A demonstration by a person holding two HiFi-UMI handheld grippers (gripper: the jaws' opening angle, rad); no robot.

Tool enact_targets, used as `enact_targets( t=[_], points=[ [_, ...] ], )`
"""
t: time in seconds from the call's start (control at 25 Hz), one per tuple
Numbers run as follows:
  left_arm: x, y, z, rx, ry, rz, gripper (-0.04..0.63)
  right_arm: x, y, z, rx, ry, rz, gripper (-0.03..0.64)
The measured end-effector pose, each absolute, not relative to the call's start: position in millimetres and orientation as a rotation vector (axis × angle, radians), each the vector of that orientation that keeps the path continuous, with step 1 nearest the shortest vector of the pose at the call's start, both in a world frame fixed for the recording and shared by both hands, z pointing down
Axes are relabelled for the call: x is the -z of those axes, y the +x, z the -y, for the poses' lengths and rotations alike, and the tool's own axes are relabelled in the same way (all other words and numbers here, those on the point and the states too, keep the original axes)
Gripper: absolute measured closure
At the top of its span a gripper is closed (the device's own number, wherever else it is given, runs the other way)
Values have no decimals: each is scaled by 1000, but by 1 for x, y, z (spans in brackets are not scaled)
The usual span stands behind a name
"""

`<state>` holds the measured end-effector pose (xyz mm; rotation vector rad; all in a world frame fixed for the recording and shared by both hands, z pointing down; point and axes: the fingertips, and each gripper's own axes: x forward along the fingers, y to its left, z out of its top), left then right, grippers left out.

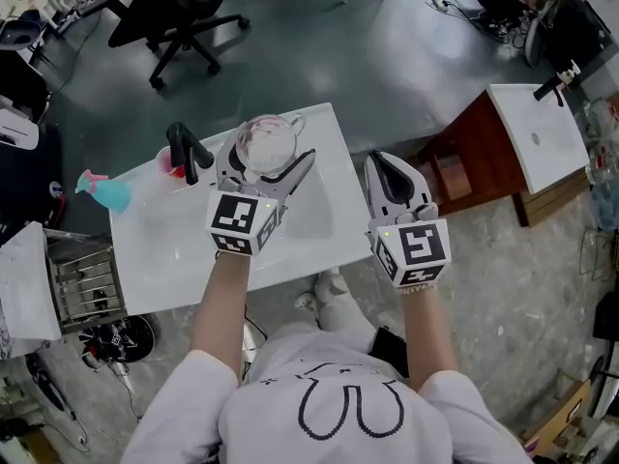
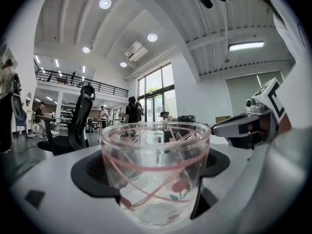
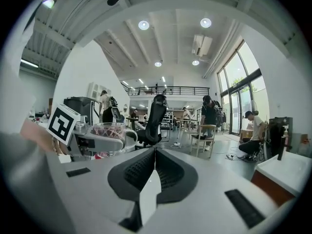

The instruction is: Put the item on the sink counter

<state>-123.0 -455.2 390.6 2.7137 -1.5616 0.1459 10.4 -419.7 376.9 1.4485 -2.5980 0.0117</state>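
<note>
The glass cup, clear with thin pink lines and small red marks on its wall, stands upright between the jaws of the left gripper. The jaws are clenched on it, one black pad against each side, and the left gripper view shows the open rim level and the cup empty. A small handle sticks out on the side away from the person. From the head view the cup is over the far part of the white table, near its back edge. Whether its base touches the surface or hangs just above it cannot be told. Just to the left of the cup a black faucet rises from the table, with a small pink thing at its foot that is too blurred to name. Further left, at the table's corner, lies a teal spray bottle with a pink top. The right gripper is held beside the left one, over the right edge of the table. Its jaws are pressed together with nothing between them, as the right gripper view shows plainly. A wire rack sits off the table's left end. Well apart to the right stands a second white sink top on a brown cabinet, and a black office chair stands on the grey floor beyond the table.
</note>
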Motion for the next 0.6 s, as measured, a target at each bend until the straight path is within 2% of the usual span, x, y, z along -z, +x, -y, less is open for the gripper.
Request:
enact_targets(
  t=[0.6],
  points=[
    [-502, -83, 551, -245, 2613, 1496, 115, -438, 45, 488, -138, 1402, 2522, 588]
  ],
)
